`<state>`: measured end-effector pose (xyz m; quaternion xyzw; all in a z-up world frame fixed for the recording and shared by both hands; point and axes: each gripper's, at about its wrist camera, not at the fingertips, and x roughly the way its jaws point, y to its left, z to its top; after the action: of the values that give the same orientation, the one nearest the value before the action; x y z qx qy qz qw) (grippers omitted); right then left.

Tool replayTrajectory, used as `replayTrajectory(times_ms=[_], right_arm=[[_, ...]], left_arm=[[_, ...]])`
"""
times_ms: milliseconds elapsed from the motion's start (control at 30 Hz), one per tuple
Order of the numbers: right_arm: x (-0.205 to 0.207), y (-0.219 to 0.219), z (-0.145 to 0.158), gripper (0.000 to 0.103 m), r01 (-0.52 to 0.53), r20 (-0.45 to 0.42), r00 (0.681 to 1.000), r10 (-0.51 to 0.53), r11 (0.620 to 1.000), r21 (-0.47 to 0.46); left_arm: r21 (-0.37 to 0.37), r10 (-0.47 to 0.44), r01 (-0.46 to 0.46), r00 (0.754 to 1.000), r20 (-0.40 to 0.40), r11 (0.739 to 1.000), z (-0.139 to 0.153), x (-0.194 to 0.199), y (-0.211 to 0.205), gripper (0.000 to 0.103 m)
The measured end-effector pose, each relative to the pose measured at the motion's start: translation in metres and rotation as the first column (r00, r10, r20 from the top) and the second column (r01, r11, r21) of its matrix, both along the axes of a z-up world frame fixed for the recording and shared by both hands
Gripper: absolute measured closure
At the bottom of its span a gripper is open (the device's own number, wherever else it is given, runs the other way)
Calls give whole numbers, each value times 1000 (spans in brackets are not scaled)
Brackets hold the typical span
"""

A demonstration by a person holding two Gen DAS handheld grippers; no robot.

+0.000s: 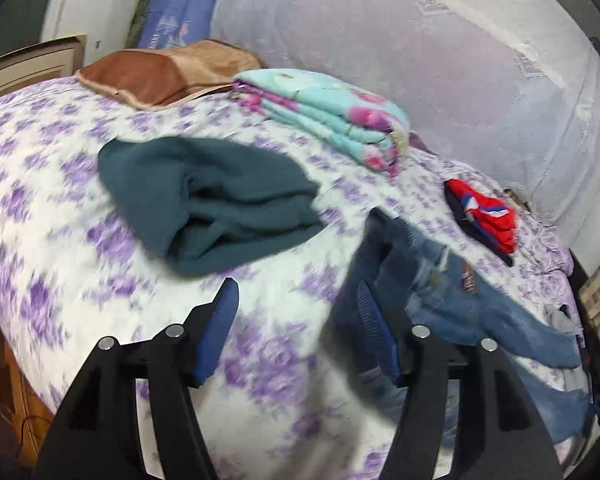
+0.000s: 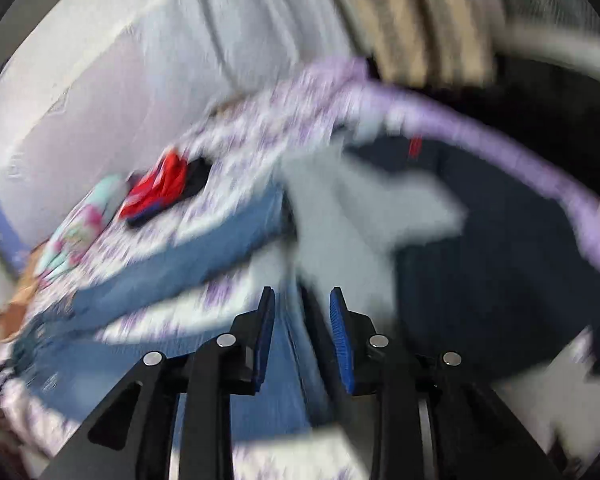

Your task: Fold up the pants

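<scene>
One bed (image 1: 52, 216) fills both views, covered by a white sheet printed with purple flowers. On it lie five pieces of cloth, largest first: one pair of blue jeans (image 1: 452, 300), one dark teal garment (image 1: 216, 200) in a loose heap, one folded quilt (image 1: 332, 116) in turquoise and pink, one brown pillow (image 1: 148, 76) at the far end, and one small red, white and navy garment (image 1: 484, 216). No brand or writing can be read; a small patch at the waist of the jeans is too blurred to make out.

The left gripper (image 1: 296, 308) hangs over the bed with its two blue pads apart and only bare sheet between them; the jeans lie just beside its right finger, spreading away to the right and off the bed's edge.

The right gripper (image 2: 302, 312) has its pads a narrow gap apart. Blue denim of the jeans (image 2: 204, 248) runs beneath and between the fingers, but the blur hides whether the pads press on it.
</scene>
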<state>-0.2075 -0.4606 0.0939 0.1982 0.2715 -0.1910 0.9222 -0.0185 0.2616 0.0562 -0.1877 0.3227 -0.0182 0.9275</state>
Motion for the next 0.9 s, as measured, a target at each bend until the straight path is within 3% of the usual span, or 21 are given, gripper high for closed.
replayTrajectory(times_ms=[67, 133, 233, 300, 433, 467, 500, 533, 600, 633, 667, 733, 800, 833, 867, 900], right_arm=[[19, 8, 18, 74, -40, 39, 998, 42, 998, -40], [57, 26, 27, 74, -137, 39, 990, 139, 989, -56], [125, 46, 18, 72, -219, -11, 976, 219, 975, -22], [172, 52, 1, 62, -215, -77, 974, 214, 977, -10], [229, 32, -54, 59, -149, -271, 952, 145, 989, 5], [234, 13, -75, 68, -128, -305, 942, 144, 989, 71], [234, 5, -80, 93, -117, -292, 946, 141, 988, 99], [229, -5, -80, 103, -87, -279, 954, 113, 991, 104], [220, -17, -77, 103, -72, -262, 957, 121, 980, 186], [218, -14, -70, 102, -56, -269, 958, 99, 985, 162], [217, -2, -58, 96, -82, -253, 962, 105, 992, 101], [225, 22, -42, 96, -211, -204, 954, 219, 976, 59], [242, 59, -27, 95, -377, -150, 910, 386, 922, 86], [255, 84, -21, 87, -474, -129, 865, 485, 874, 104], [260, 97, -19, 54, -519, -124, 840, 528, 849, 103], [275, 121, -17, 35, -594, -131, 790, 599, 801, 75]], left_arm=[[-33, -89, 89, 996, 6, 995, 14, 20, -19, 43], [-6, -156, 156, 988, 5, 988, 23, 41, -45, 37], [62, -285, 288, 957, -55, 955, 26, 94, -107, 10], [92, -333, 342, 937, -101, 935, 17, 120, -138, 7], [200, -229, 293, 929, -291, 935, -37, 180, -154, 7], [234, -153, 239, 930, -335, 942, -55, 193, -144, 4], [161, -153, 225, 918, -367, 961, -66, 200, -131, 4], [47, -179, 209, 919, -352, 977, -65, 202, -116, 4], [-9, -187, 196, 925, -331, 981, -54, 198, -106, 4], [-28, -203, 205, 927, -315, 978, -48, 196, -105, 4], [-24, -210, 213, 930, -301, 977, -43, 195, -107, 4], [32, -228, 247, 931, -285, 968, -34, 196, -114, 4], [114, -249, 294, 921, -298, 949, -30, 202, -124, 4], [115, -264, 310, 916, -302, 944, -30, 204, -126, 4], [95, -293, 333, 909, -297, 938, -29, 206, -125, 4], [79, -312, 345, 909, -275, 935, -27, 204, -122, 5]])
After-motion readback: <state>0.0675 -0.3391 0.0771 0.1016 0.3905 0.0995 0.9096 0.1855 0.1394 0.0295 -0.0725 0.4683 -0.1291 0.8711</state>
